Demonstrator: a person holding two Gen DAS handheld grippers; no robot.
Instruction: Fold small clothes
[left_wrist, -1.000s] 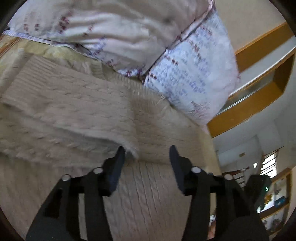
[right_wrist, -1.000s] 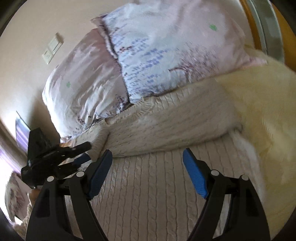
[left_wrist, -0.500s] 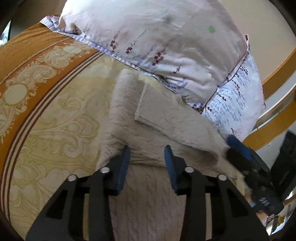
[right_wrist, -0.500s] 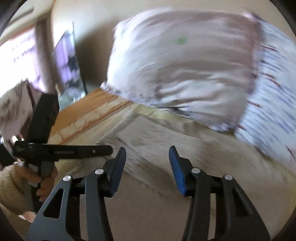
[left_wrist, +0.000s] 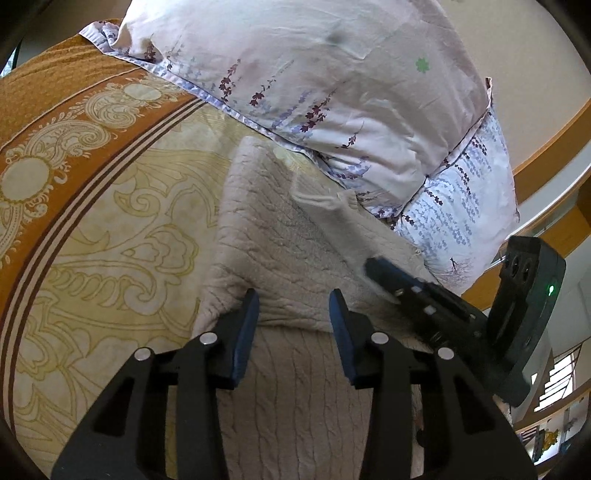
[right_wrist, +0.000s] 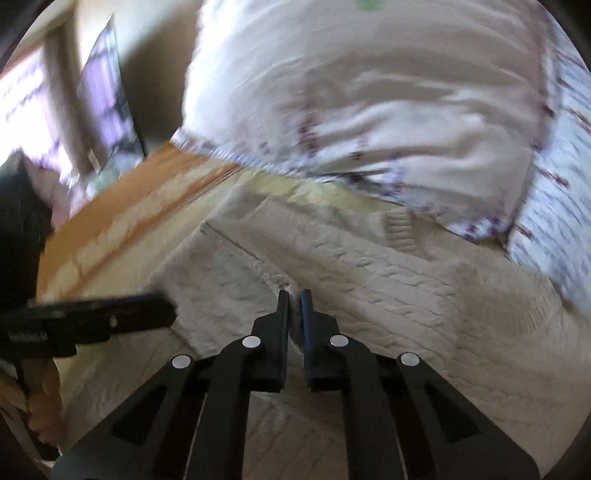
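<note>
on sweater (right_wrist: 369, 266), right tongs (right_wrist: 294, 295) pinched shut

Floral pillows (left_wrist: 332, 92) on an orange-and-cream bedspread (left_wrist: 74, 184), beige wall (left_wrist: 517, 55) behind.

So it's a bed (left_wrist: 110, 206) with an orange-and-cream paisley spread. A cream cable-knit sweater (left_wrist: 288, 266) lies partly folded on it, and two floral pillows (left_wrist: 332, 81) sit at the head, the sweater's top edge probably touching them, hard to tell.
</note>
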